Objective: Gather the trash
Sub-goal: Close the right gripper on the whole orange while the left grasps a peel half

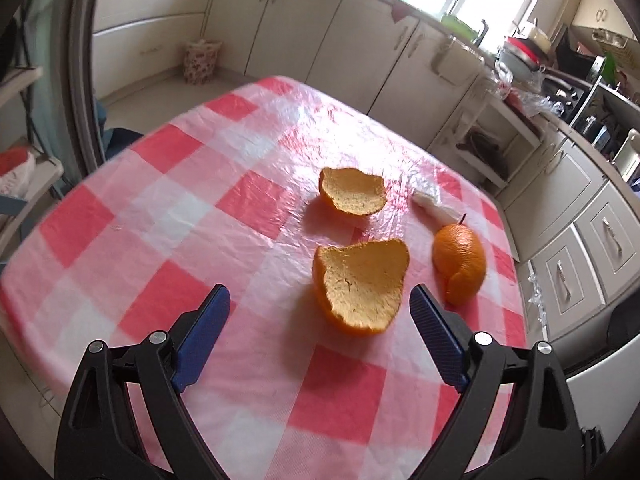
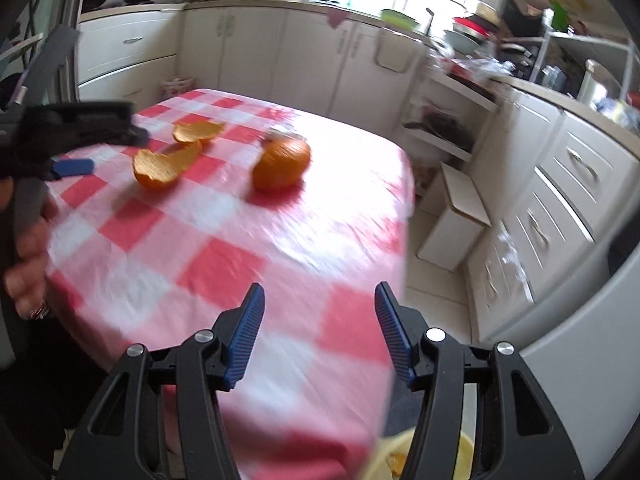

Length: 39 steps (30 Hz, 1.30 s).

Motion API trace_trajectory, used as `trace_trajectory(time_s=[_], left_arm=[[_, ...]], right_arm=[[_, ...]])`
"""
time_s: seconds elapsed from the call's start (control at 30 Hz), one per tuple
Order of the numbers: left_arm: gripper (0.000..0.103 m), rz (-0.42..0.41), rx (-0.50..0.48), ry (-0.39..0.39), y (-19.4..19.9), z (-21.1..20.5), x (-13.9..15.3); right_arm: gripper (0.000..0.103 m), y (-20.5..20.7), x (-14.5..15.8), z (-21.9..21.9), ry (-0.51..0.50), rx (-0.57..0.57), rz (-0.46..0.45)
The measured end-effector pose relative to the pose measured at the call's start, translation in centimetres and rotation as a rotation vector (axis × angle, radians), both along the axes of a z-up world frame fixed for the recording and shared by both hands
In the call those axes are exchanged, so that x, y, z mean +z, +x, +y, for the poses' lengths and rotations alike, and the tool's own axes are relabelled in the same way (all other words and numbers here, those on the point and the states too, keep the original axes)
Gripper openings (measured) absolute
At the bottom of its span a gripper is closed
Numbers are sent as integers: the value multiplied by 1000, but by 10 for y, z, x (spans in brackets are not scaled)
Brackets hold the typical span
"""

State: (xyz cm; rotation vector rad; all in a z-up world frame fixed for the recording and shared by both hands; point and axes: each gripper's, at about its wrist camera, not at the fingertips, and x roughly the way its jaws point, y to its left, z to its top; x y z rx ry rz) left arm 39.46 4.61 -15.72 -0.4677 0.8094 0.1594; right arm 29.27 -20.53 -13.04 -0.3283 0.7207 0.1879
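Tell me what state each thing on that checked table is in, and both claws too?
Near peel: lying inside-up, untouched.
Far peel: lying inside-up, untouched.
Third peel: orange side out.
White scrap: crumpled, lying loose.
Left gripper: open, empty.
Right gripper: open, empty.

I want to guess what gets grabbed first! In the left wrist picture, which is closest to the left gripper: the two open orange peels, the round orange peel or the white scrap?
1. Near open peel, just ahead of the left gripper, between its fingers.
2. Round orange peel, off to the right.
3. Far open peel, farther up the table.
4. White scrap, beyond the round peel; too close to call against the far open peel.
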Motion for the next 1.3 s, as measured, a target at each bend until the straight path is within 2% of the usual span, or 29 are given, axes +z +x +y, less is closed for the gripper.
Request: trace_trajectory(time_s=[0.13, 0.2, 0.37, 0.5, 0.83, 1.0, 1.17, 1.3], left_arm=[[87, 30, -26, 19, 25, -10, -9], [87, 37, -25, 39, 33, -11, -9], [87, 52, 3, 11, 47, 0, -9], [84, 58, 4, 24, 51, 2, -10], [70, 73, -51, 37, 51, -11, -18], [59, 70, -64, 28, 53, -12, -18], [50, 72, -81, 25, 54, -14, -18], [49, 73, -83, 27, 53, -15, -18]], right_arm=[[62, 30, 0, 22, -21, 27, -14], [62, 50, 0, 25, 4, 16, -8], [62, 96, -1, 31, 89, -18, 24], [62, 123, -5, 37, 117, -41, 42], [63, 155, -14, 58, 118, -62, 74], [63, 164, -19, 59, 120, -69, 105], [47, 166, -19, 59, 133, -56, 114], [38, 166, -20, 60, 133, -45, 116]])
